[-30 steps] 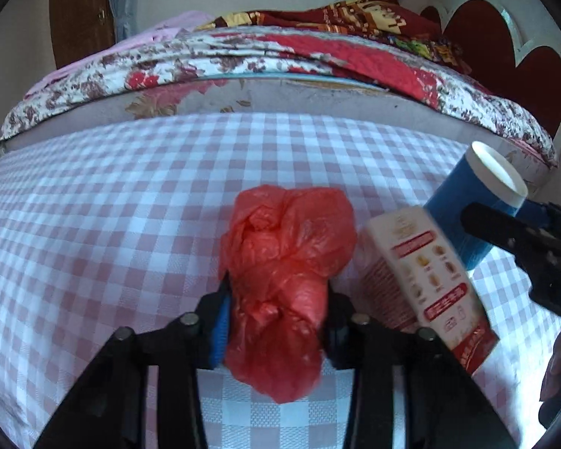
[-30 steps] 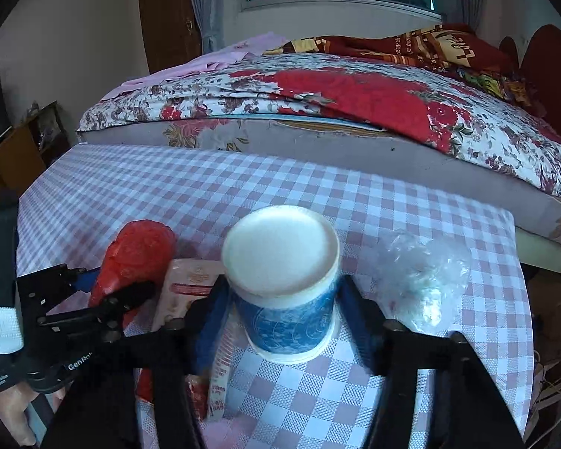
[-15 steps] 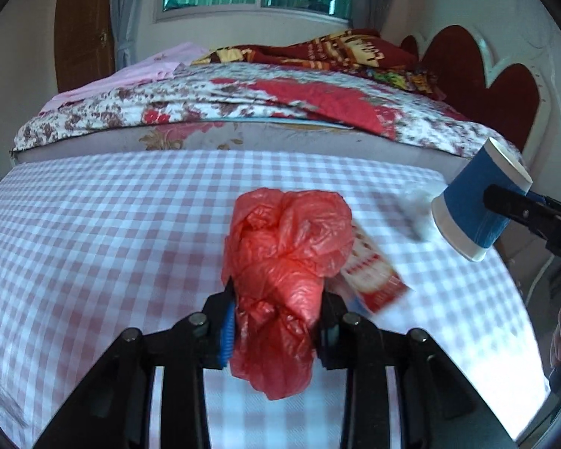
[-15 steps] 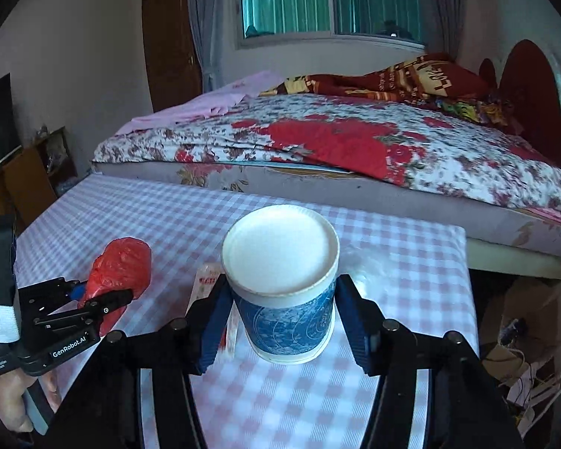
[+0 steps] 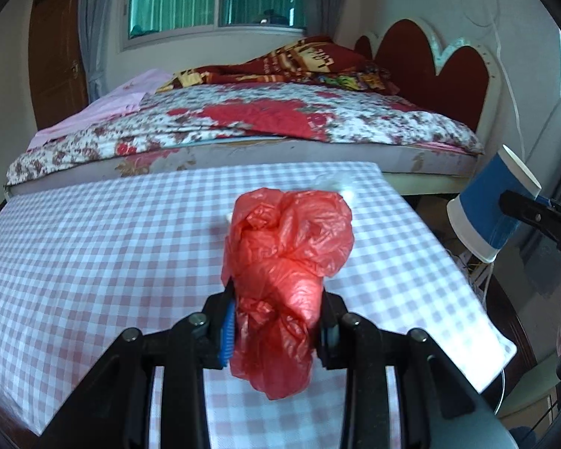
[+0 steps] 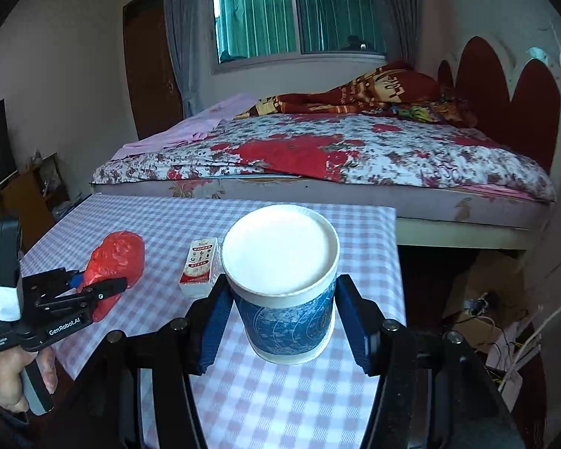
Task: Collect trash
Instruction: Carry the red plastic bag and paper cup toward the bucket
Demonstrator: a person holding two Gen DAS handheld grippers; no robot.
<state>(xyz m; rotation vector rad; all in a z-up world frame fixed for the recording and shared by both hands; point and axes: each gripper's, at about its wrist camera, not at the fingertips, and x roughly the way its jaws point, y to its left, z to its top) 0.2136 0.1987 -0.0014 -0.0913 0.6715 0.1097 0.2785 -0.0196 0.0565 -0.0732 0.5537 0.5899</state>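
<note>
Holding the red bag (image 5: 288, 280) pinched in your L gripper (image 5: 276, 329) and the paper cup (image 6: 280, 284) clamped in your R gripper (image 6: 280, 321), both lifted off the table (image 6: 161, 224), you've still got the small carton (image 6: 202, 265) lying flat w/ its long axis running 12-to-6, at 10 o'clock from the cup, about midway between both grippers.

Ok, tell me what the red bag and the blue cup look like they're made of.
Crumpled red bag: thin plastic film, glossy and slightly translucent, sharply creased. Blue cylindrical cup: likely paper, matte printed wall with a rolled white rim; the white top may be a lid, unclear.
</note>
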